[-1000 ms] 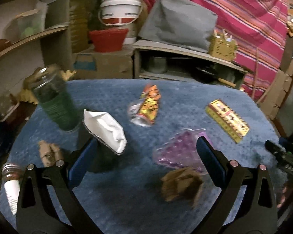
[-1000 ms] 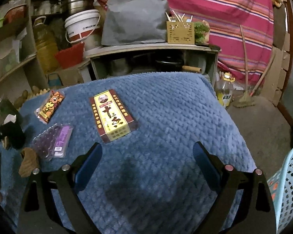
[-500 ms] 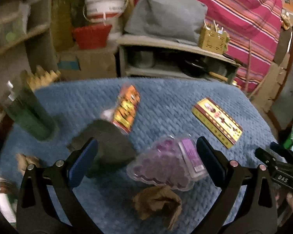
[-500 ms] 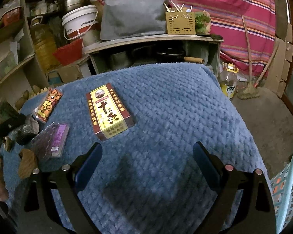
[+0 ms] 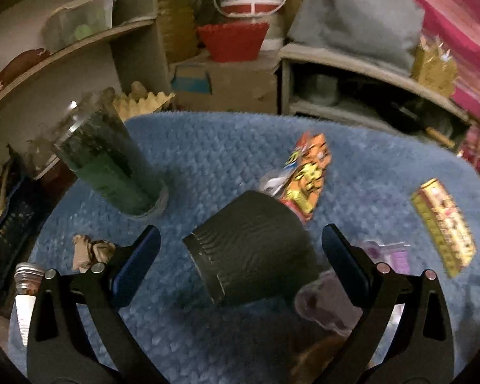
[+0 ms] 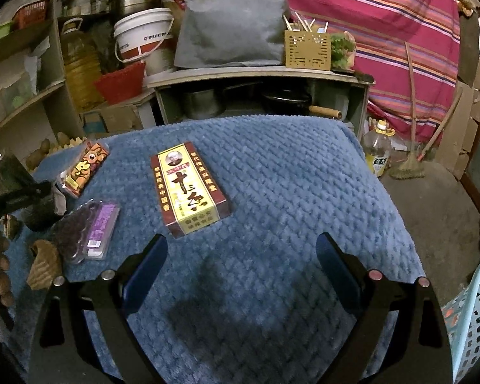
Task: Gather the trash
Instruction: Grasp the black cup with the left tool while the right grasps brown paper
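A black ribbed paper cup (image 5: 249,249) lies on its side on the blue blanket (image 5: 208,147), between the spread fingers of my open left gripper (image 5: 240,256). An orange snack wrapper (image 5: 307,172) lies just behind it. A purple plastic tray (image 5: 390,256) and a yellow-and-red box (image 5: 441,220) lie to the right. A crumpled brown paper (image 5: 91,251) lies left. My right gripper (image 6: 240,268) is open and empty above the blanket, just short of the yellow-and-red box (image 6: 188,188). The wrapper (image 6: 83,166), the purple tray (image 6: 89,230) and a brown scrap (image 6: 44,265) show at its left.
A tall green jar (image 5: 108,163) stands at the blanket's back left. A bottle neck (image 5: 25,284) shows at the left edge. A light blue perforated basket (image 6: 473,313) stands at the lower right. Shelves, a white bucket (image 6: 144,38) and a grey bundle (image 6: 233,28) stand behind.
The left gripper has swung back to the left, so the black cup now lies on its side between its fingers. The right gripper has barely moved.
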